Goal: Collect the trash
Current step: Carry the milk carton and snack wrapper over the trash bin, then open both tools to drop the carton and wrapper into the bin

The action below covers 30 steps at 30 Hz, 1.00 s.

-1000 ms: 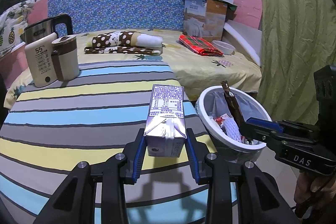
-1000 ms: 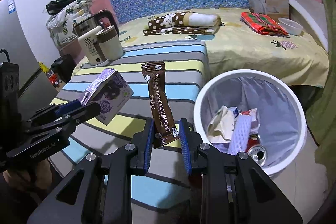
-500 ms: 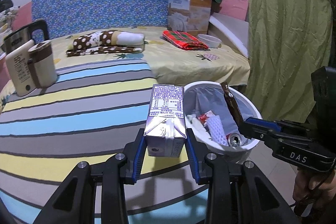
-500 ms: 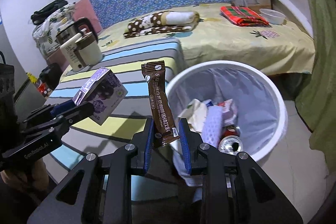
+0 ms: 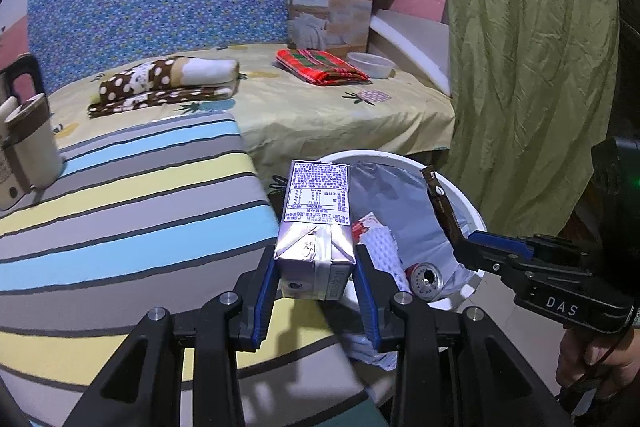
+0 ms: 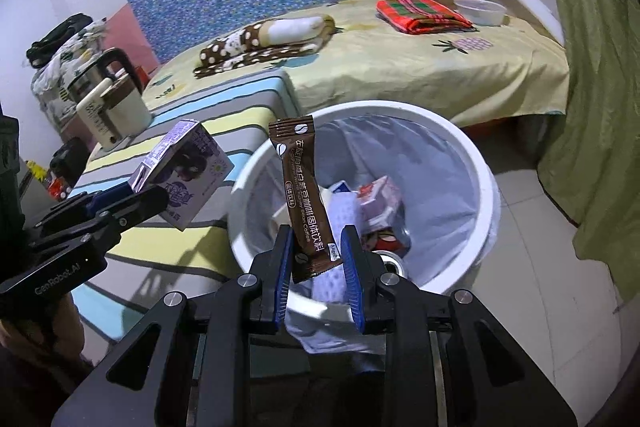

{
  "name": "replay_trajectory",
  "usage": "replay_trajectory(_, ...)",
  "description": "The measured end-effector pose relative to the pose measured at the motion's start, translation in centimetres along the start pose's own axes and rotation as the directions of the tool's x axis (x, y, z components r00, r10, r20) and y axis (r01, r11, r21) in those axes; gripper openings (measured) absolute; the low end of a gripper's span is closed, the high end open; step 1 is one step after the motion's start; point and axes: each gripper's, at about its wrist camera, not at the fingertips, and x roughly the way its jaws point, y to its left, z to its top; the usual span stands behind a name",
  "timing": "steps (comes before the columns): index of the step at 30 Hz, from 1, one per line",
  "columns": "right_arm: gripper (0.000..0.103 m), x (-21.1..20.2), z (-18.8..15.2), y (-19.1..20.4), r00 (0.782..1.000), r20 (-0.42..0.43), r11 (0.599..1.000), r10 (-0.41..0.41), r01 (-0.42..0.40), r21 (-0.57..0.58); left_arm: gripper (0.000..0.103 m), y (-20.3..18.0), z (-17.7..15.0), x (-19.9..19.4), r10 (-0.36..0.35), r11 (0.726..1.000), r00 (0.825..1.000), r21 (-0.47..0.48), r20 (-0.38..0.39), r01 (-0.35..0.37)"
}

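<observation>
The left gripper [image 5: 316, 267] is clamped on a purple milk carton [image 5: 316, 227], its blue pads pressing both side walls near the folded end, so the carton juts forward toward 12 o'clock from the jaws, printed panel facing up. In the right wrist view the same carton [image 6: 184, 173] hangs at 9 o'clock, above the edge of the striped table top [image 6: 192, 239], just beside the rim of the white trash bin [image 6: 486, 187] and not over its opening. The right gripper [image 6: 314, 255] is closed on the lower end of a brown coffee sachet [image 6: 304, 195], which stands nearly upright between the pads, its top leaning slightly toward 11 o'clock, above the near side of the bin's mouth. From the left wrist view that sachet [image 5: 442, 209] sits at 3 o'clock, over the bin [image 5: 460, 191], gripped by the right gripper [image 5: 466, 247]. The bin is lined with a pale bag and holds a crushed can [image 5: 424, 279], a small red and white carton [image 6: 380, 203] and crumpled white paper. The table cloth [image 5: 120, 227] is striped grey, yellow and blue, with a cream mug [image 5: 28, 147] at 9 o'clock near its far edge. Beyond lies a bed with a yellow sheet [image 5: 320, 107], a brown polka-dot blanket [image 5: 168, 87], a folded red plaid cloth [image 5: 320, 67], a white bowl [image 5: 370, 65] and a cardboard box [image 5: 332, 11] against a blue floral headboard [image 5: 160, 7]. A green curtain [image 5: 528, 67] hangs at 2 o'clock.
</observation>
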Motion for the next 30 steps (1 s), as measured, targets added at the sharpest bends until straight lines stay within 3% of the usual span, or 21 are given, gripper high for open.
replay_trajectory(16, 0.029, 1.6, 0.6, -2.5, 0.999, -0.031, 0.998, -0.040, 0.042, 0.042, 0.037, -1.3, 1.5, 5.6, -0.038, 0.999, 0.997, 0.024, -0.060, 0.039)
replay_trajectory(23, 0.031, 2.1, 0.9, -2.8, 0.998, -0.040, 0.998, -0.052, 0.054, 0.039, 0.038, -0.8, 1.8, 6.2, -0.050, 0.999, 0.997, 0.002, -0.053, 0.050)
replay_trajectory(30, 0.042, 1.4, 0.9, -2.9, 0.998, -0.014, 0.997, -0.054, 0.055, 0.048, 0.042, -0.4, 2.0, 5.5, -0.060, 0.998, 0.998, -0.014, -0.029, 0.060)
